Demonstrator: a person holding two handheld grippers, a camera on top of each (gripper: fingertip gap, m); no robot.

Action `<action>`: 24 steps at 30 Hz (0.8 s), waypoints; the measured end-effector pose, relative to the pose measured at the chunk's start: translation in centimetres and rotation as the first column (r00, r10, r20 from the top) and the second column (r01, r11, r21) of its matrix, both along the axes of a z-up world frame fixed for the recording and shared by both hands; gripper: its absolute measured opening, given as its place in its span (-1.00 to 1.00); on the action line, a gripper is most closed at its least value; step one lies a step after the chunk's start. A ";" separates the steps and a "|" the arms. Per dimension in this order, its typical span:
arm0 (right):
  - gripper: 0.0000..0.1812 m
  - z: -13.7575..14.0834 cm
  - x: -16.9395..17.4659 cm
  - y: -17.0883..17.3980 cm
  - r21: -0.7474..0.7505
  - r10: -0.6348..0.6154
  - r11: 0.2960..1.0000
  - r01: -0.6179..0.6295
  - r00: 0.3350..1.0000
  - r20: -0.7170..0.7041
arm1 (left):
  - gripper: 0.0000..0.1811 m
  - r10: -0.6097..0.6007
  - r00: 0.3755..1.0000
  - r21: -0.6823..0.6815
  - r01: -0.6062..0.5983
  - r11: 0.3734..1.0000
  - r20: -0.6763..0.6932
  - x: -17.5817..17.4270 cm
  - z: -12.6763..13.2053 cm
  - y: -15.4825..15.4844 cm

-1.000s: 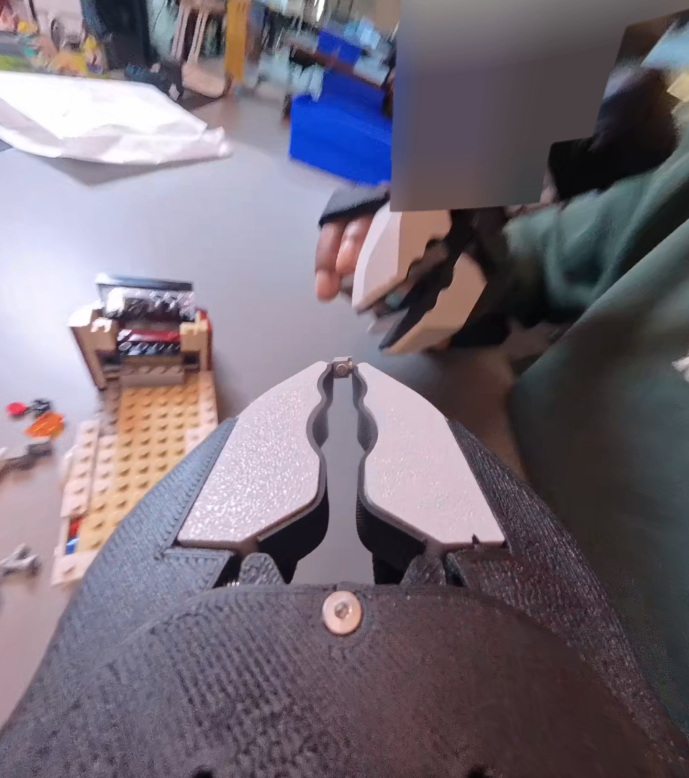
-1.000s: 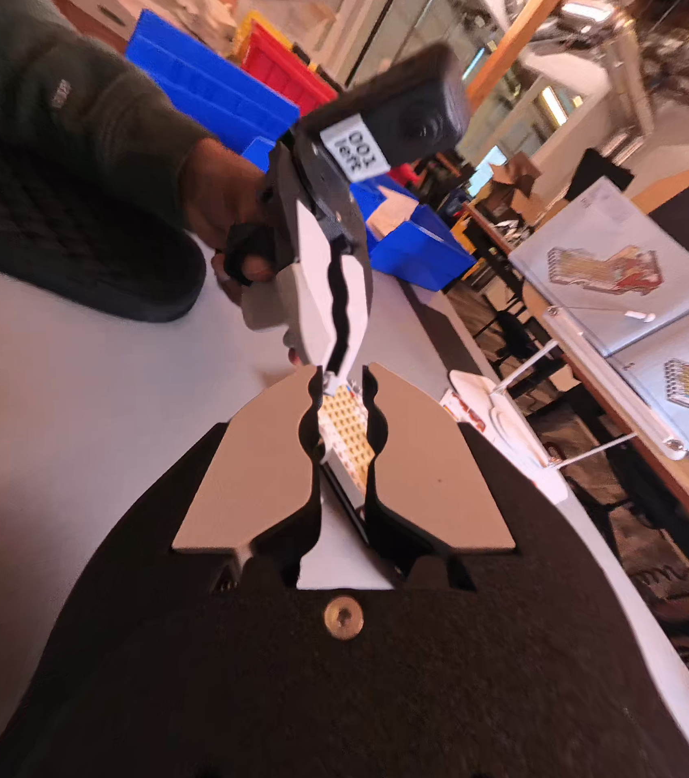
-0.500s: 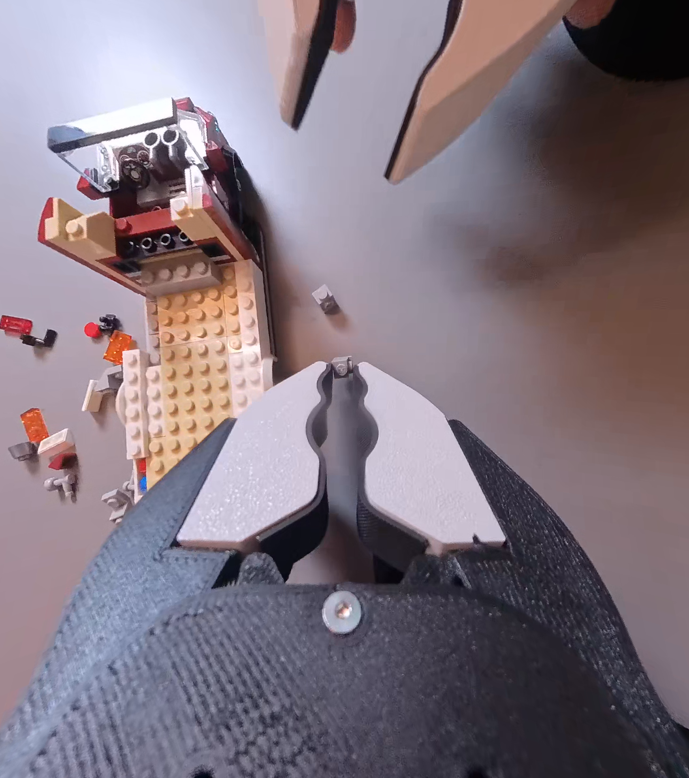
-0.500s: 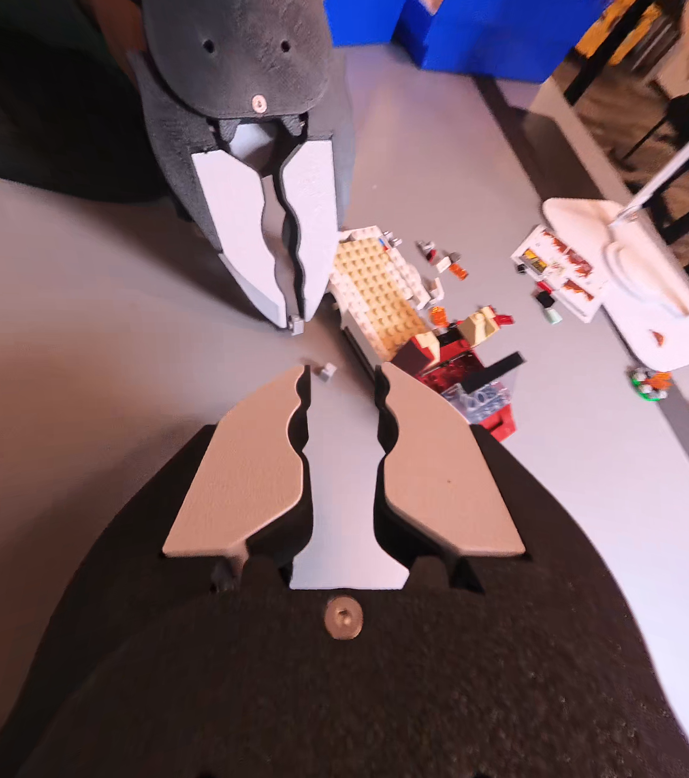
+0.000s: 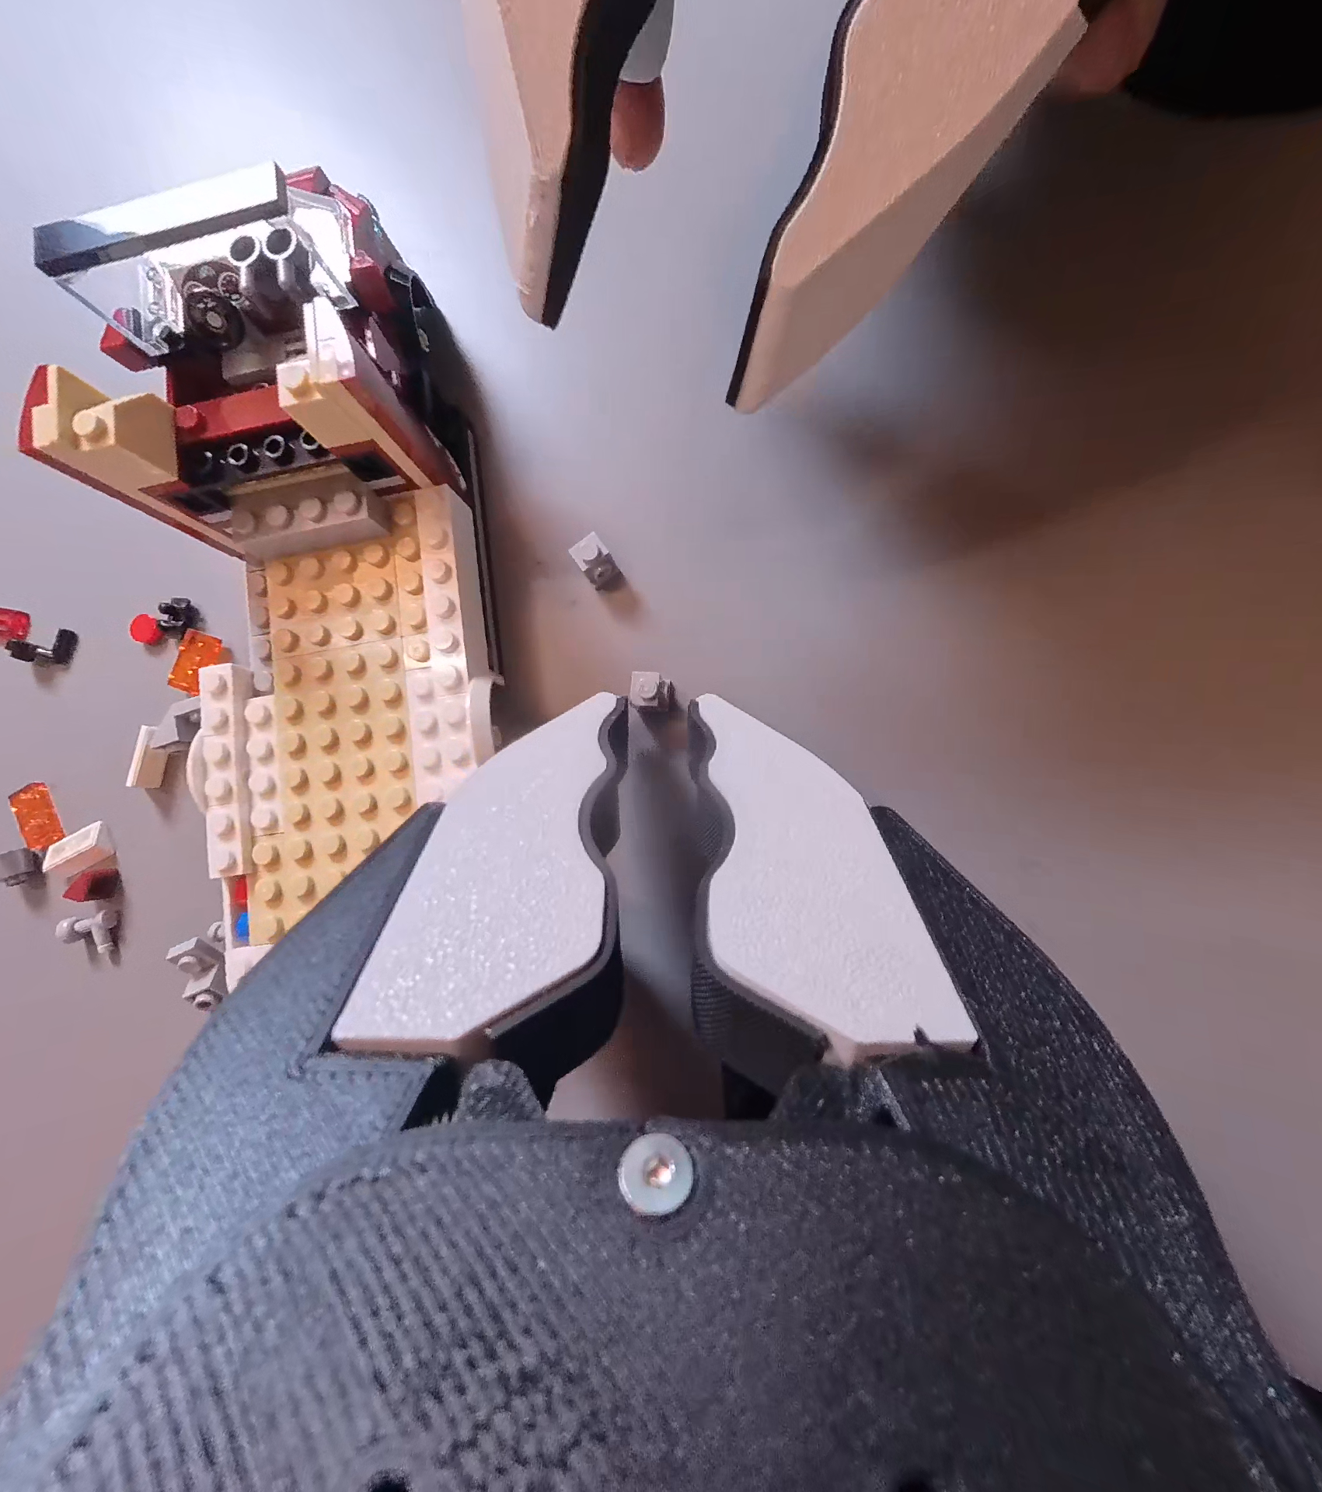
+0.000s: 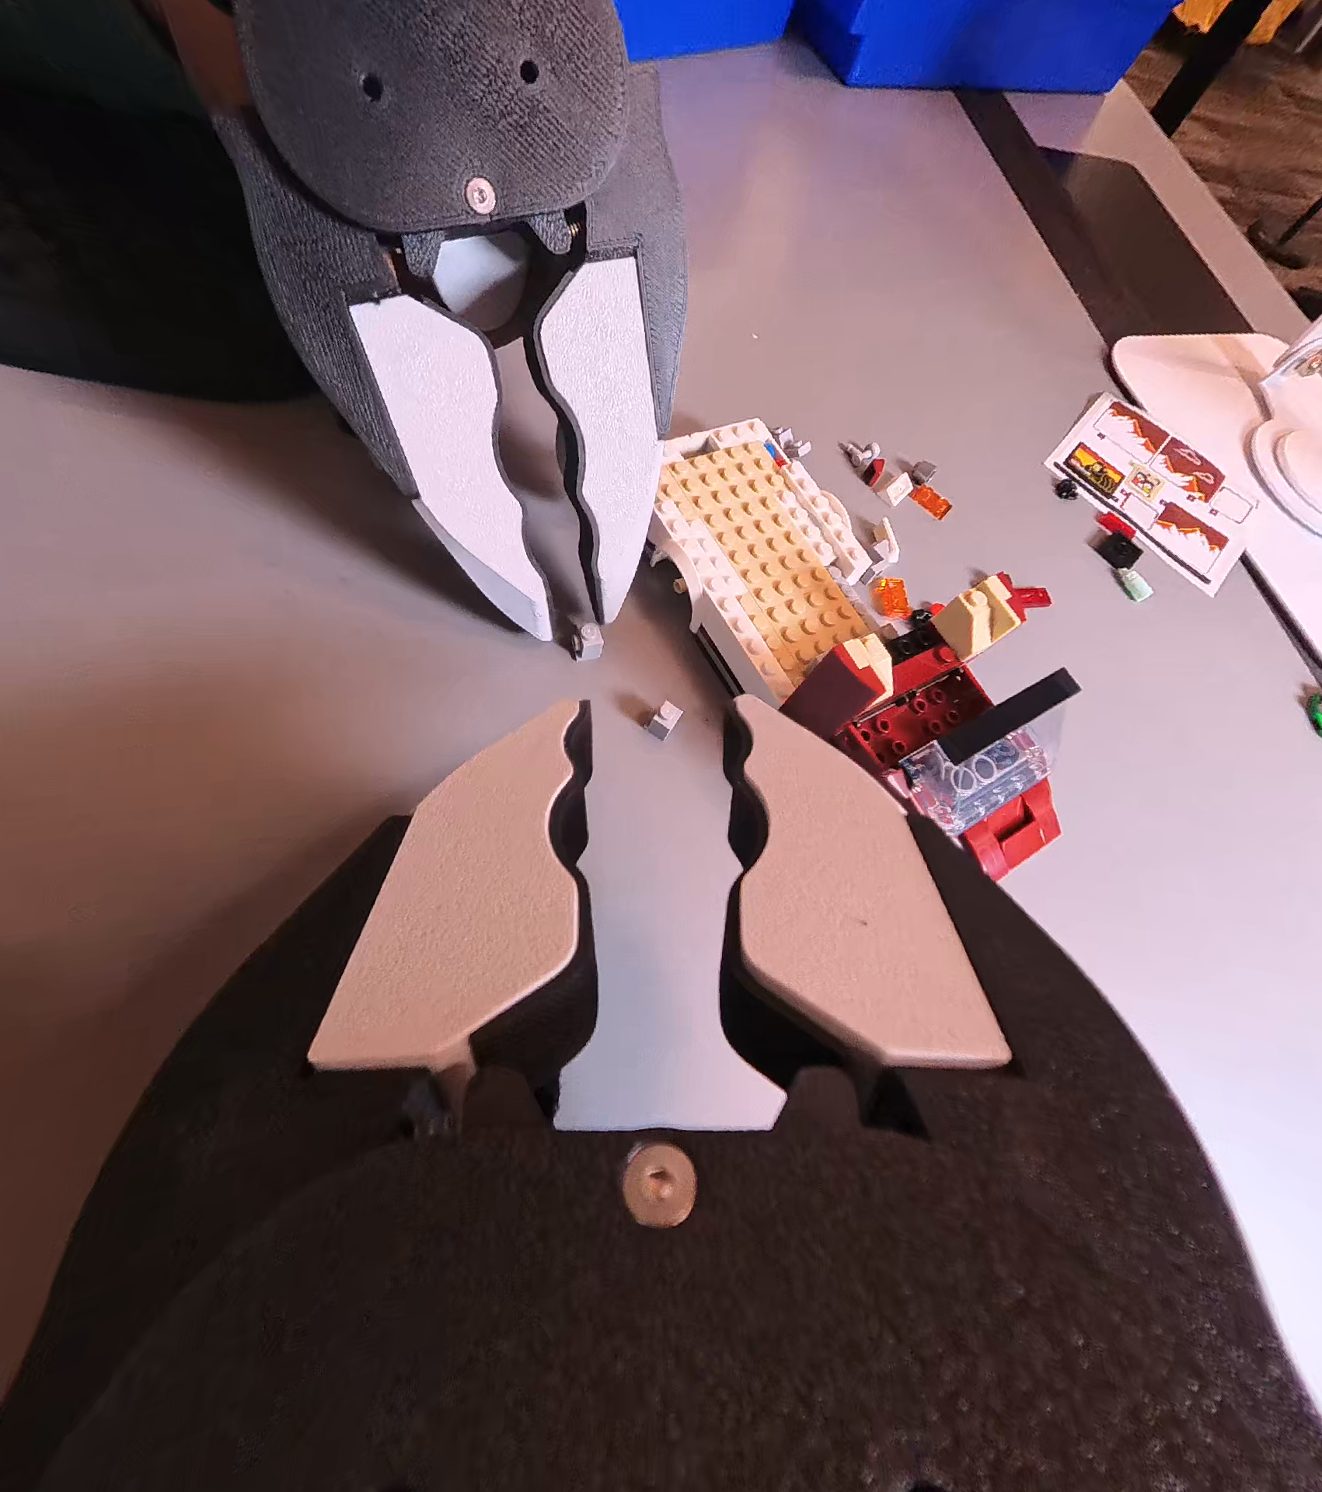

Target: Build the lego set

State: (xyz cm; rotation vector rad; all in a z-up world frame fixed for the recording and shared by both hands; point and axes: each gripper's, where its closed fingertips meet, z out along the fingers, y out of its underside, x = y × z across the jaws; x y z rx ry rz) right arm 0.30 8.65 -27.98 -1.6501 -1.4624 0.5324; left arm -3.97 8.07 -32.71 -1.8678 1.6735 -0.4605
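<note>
A: What has the left gripper (image 5: 653, 702) got?

B: One tiny grey stud piece (image 5: 651, 693), pinched at the tips of its pebbled pale fingers (image 5: 496, 872), nearly closed. A second grey piece (image 5: 597, 559) lies loose on the smooth table (image 5: 1045, 727).

A: And the right gripper (image 6: 657, 710)?

B: Spread apart, holding nothing, over that loose piece. Its shell is coarse black weave.

A: The model (image 5: 334, 646)?

B: Beside both grippers: tan studded deck, white edges, dark red cab, one clear windscreen. Small loose bits (image 5: 36, 815) are scattered alongside.
</note>
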 end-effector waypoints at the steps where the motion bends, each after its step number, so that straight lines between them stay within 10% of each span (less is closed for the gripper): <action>1: -0.66 0.1 0.0 0.1 0.006 -0.004 1.000 0.004 1.000 -0.004 | -0.84 0.002 1.000 0.003 -0.002 1.000 0.008 0.0 0.2 0.0; 8: -0.56 3.4 0.5 1.8 0.091 -0.107 0.988 0.123 0.981 -0.162 | -0.67 0.060 0.962 0.010 -0.065 0.998 0.268 0.0 4.9 0.7; 16: -0.47 6.4 2.6 4.3 0.085 -0.260 0.948 0.305 0.904 -0.339 | -0.84 0.123 0.763 0.105 -0.243 0.964 0.634 -3.6 13.8 2.3; 24: -0.65 6.9 3.5 5.2 0.116 -0.297 0.927 0.358 0.886 -0.356 | -1.00 0.335 0.519 0.183 -0.714 0.676 0.786 -20.6 23.3 4.4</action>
